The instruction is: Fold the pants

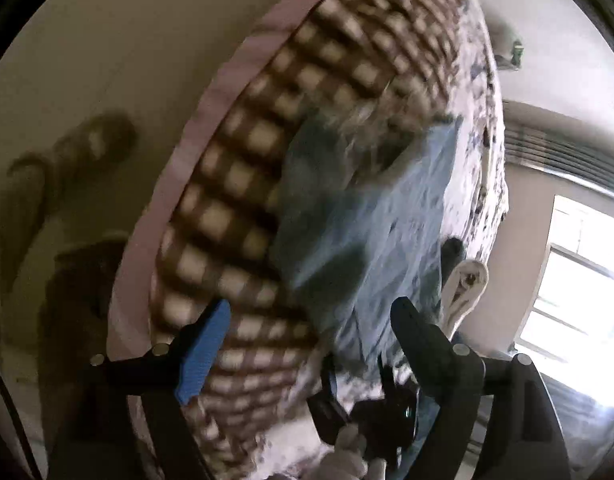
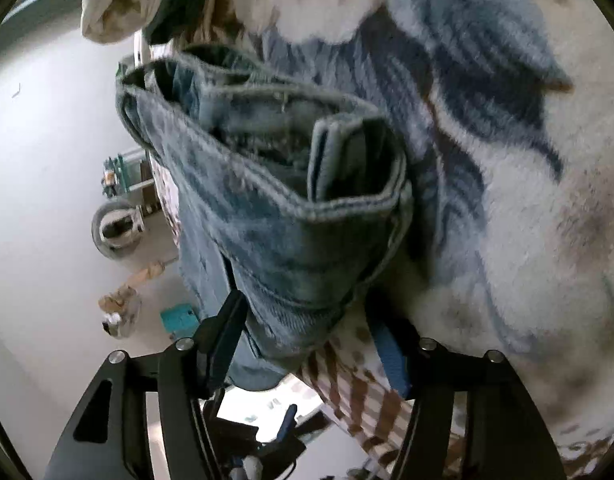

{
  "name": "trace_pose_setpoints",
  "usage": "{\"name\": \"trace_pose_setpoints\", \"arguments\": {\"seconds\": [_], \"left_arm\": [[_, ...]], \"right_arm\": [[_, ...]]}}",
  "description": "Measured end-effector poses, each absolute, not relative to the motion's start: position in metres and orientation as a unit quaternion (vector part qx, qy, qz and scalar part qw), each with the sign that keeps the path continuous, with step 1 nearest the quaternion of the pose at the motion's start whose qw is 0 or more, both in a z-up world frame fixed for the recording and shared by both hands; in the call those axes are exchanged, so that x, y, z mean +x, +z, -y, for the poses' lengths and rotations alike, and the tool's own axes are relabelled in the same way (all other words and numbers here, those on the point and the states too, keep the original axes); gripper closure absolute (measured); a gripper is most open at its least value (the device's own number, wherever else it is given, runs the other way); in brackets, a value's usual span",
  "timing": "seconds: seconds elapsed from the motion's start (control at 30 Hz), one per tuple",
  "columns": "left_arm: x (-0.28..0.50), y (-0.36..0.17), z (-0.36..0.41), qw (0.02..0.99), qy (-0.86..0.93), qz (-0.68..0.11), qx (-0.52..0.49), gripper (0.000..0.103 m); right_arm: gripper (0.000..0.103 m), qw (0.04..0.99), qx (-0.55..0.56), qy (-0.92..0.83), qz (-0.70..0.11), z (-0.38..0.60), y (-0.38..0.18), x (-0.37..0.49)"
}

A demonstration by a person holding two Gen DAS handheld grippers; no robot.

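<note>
The pants are light blue jeans (image 1: 359,216) lying on a bed with a brown-and-white checked blanket (image 1: 235,208). My left gripper (image 1: 311,320) is open and empty, held above the near end of the jeans. In the right wrist view, my right gripper (image 2: 307,320) is shut on a bunched hem or waistband of the jeans (image 2: 275,208) and holds it lifted above a fluffy white-and-blue blanket (image 2: 507,200). My right gripper also shows in the left wrist view (image 1: 363,408), low and near the bed edge.
A pink bed edge (image 1: 211,112) borders the checked blanket, with floor and slippers (image 1: 87,144) beyond. A bright window (image 1: 579,312) is at the right. In the right wrist view, floor clutter and a round bin (image 2: 115,228) lie at the left.
</note>
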State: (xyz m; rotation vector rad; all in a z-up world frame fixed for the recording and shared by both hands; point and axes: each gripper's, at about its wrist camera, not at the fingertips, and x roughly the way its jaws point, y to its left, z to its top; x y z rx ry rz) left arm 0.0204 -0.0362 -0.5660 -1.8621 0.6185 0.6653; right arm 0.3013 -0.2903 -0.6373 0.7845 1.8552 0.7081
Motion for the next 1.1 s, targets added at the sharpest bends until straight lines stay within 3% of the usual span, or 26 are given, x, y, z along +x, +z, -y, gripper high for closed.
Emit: {"name": "trace_pose_setpoints", "arguments": {"seconds": [0.07,0.43,0.77,1.1], "left_arm": [[0.034,-0.568,0.045,0.512,0.267,-0.260,-0.774,0.021],[0.094,-0.608,0.008,0.522,0.259,-0.227,-0.780,0.021],[0.076,-0.595,0.026,0.513,0.235,-0.247,-0.788,0.021],[0.093,-0.619,0.025,0.494,0.240,-0.246,-0.798,0.021]], "right_arm": [[0.031,0.477,0.327,0.301,-0.758,0.283,-0.639,0.297],[0.030,0.461,0.377,0.315,-0.740,0.255,-0.663,0.304],[0.029,0.450,0.415,0.335,-0.716,0.244,-0.659,0.294],[0.029,0.443,0.403,0.339,-0.725,0.260,-0.673,0.308]]}}
